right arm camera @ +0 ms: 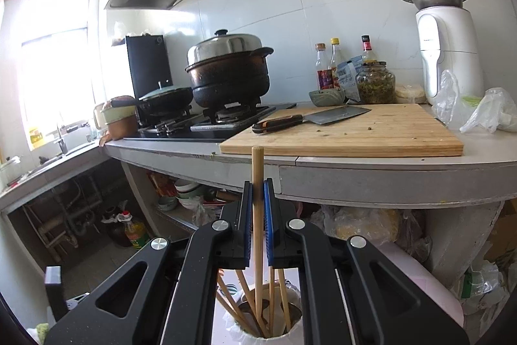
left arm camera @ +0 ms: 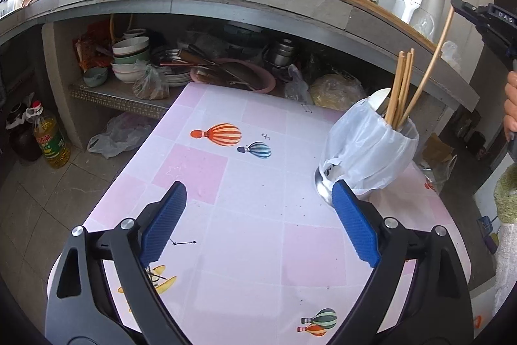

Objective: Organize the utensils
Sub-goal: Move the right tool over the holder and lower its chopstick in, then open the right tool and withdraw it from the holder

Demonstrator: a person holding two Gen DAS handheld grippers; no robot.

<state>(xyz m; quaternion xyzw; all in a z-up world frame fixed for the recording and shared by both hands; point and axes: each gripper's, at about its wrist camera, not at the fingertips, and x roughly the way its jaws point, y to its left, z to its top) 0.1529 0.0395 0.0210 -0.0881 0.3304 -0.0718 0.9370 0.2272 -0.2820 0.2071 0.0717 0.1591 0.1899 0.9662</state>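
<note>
- The left tongs (left arm camera: pixel 258 199) stand wide apart with nothing between the blue pads (left arm camera: pixel 166 220), hovering over a table (left arm camera: pixel 245 235) covered in a pink and white cloth printed with hot-air balloons.
- At about two o'clock from the left tongs, a utensil holder (left arm camera: pixel 371 147) wrapped in a white plastic bag stands on the table, just beside the right-hand pad.
- Several wooden chopsticks (left arm camera: pixel 402 83) stand upright in the holder.
- One longer chopstick (left arm camera: pixel 434 54) leans out toward one o'clock, its lower end in the holder, its top pinched by the right tongs (left arm camera: pixel 458 4).
- In the right wrist view, the right tongs (right arm camera: pixel 258 193) are narrow, clamped on that chopstick (right arm camera: pixel 257 170), which stands nearly upright; its tip pokes above the pads.
- Directly below, at six o'clock, the holder's rim (right arm camera: pixel 290 337) shows, with the other chopsticks (right arm camera: pixel 245 309) inside.
- Behind, at twelve o'clock, a cleaver (right arm camera: pixel 310 118) lies on a cutting board (right arm camera: pixel 355 134).
</note>
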